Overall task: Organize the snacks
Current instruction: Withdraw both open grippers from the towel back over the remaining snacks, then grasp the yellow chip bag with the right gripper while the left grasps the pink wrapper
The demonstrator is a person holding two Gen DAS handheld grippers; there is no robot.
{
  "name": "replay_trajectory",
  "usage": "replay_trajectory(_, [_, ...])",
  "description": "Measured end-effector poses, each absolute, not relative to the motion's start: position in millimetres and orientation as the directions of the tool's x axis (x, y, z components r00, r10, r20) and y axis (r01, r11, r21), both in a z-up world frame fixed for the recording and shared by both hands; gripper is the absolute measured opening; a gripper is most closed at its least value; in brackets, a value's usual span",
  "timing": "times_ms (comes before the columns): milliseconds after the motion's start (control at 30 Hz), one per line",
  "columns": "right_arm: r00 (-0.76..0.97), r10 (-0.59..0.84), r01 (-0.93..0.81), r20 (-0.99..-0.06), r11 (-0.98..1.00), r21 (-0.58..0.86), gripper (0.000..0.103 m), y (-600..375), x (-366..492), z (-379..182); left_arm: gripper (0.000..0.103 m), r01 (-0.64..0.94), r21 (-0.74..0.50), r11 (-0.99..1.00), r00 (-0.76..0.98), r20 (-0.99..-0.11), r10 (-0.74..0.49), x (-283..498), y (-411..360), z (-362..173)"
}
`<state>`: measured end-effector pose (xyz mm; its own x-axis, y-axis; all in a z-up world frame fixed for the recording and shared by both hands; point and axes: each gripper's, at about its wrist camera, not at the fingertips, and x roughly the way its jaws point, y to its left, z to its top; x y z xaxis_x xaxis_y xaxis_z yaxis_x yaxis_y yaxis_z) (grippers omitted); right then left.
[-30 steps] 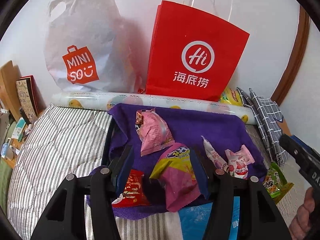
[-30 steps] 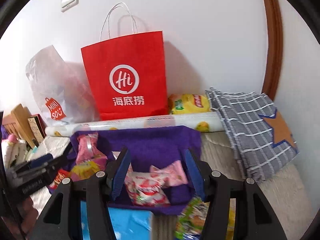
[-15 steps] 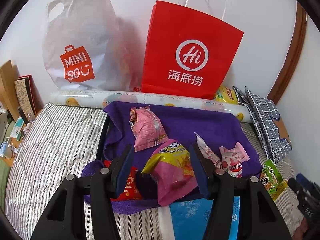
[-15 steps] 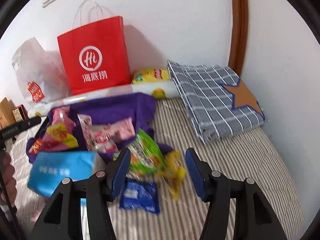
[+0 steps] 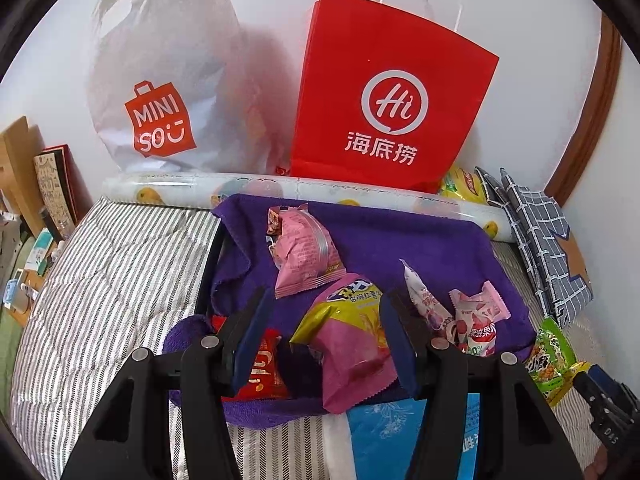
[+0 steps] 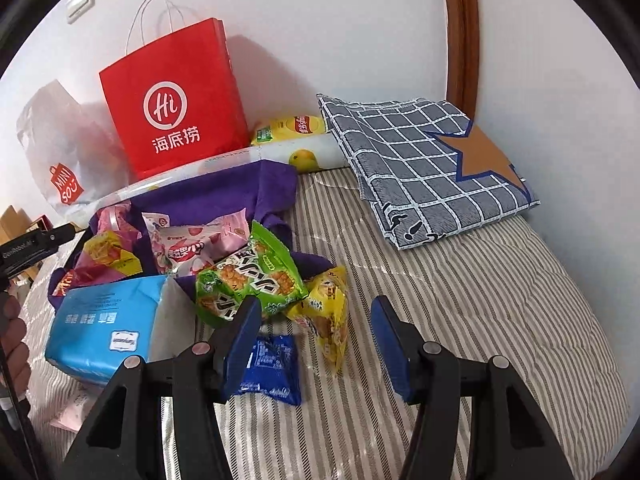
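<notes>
Snack packets lie on a purple cloth (image 5: 400, 248) spread over a striped bed. My left gripper (image 5: 324, 336) hangs open over the cloth's near edge. A pink-and-yellow packet (image 5: 352, 344) lies between its fingers, apart from the left pad, and a red packet (image 5: 264, 372) sits by the left finger. A pink packet (image 5: 304, 252) lies farther back. My right gripper (image 6: 316, 336) is open above the bed, with a yellow packet (image 6: 330, 316) between its fingers, untouched. A small blue packet (image 6: 272, 368) lies by its left finger and a green packet (image 6: 248, 280) just beyond.
A red paper bag (image 5: 392, 108) and a white plastic bag (image 5: 160, 92) stand against the wall behind a rolled sheet (image 5: 280, 192). A blue tissue pack (image 6: 104, 320) lies at the cloth's front. A folded plaid cloth (image 6: 424, 160) sits at the right.
My right gripper has swung right and lower, from over the purple cloth to the green, yellow and blue packets on the bed. The left gripper has stayed where it was.
</notes>
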<state>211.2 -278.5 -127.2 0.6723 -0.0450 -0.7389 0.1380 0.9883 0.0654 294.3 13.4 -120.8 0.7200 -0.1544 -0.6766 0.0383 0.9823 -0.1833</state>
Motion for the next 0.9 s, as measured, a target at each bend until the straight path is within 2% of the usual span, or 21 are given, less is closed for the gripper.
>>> replay_trajectory(233, [0.648,-0.042,0.137,-0.760,0.989,0.063,0.053,-282.5,221.4,-145.6,0.057,0.037,-0.201,0.979,0.713,-0.681,-0.167,295.3,15.6,-121.7])
replay_trajectory(267, [0.648,-0.046,0.135,-0.760,0.989,0.055,0.050,-281.6,223.1,-147.5,0.057,0.037,-0.200,0.979,0.714,-0.681,-0.166,295.2,15.2,-121.7])
replay_trajectory(333, [0.645,-0.051,0.136,-0.763,0.990,0.048,0.032,-280.7,224.5,-149.8,0.057,0.039,-0.195,0.980,0.714,-0.681,-0.164,294.8,14.0,-121.9])
replay_trajectory(367, [0.645,-0.053,0.135,-0.762,0.990,0.045,0.027,-280.1,224.5,-151.1,0.057,0.040,-0.194,0.980,0.713,-0.681,-0.163,294.6,13.5,-122.0])
replay_trajectory(500, [0.658,-0.057,0.131,-0.750,0.991,0.040,0.020,-279.9,220.4,-150.4,0.057,0.044,-0.192,0.980,0.714,-0.680,-0.166,293.5,11.1,-121.7])
replay_trajectory(900, [0.707,-0.053,0.114,-0.706,0.993,0.040,0.018,-274.2,178.4,-110.4,0.057,0.052,-0.177,0.983,0.737,-0.657,-0.158,283.5,4.4,-113.8])
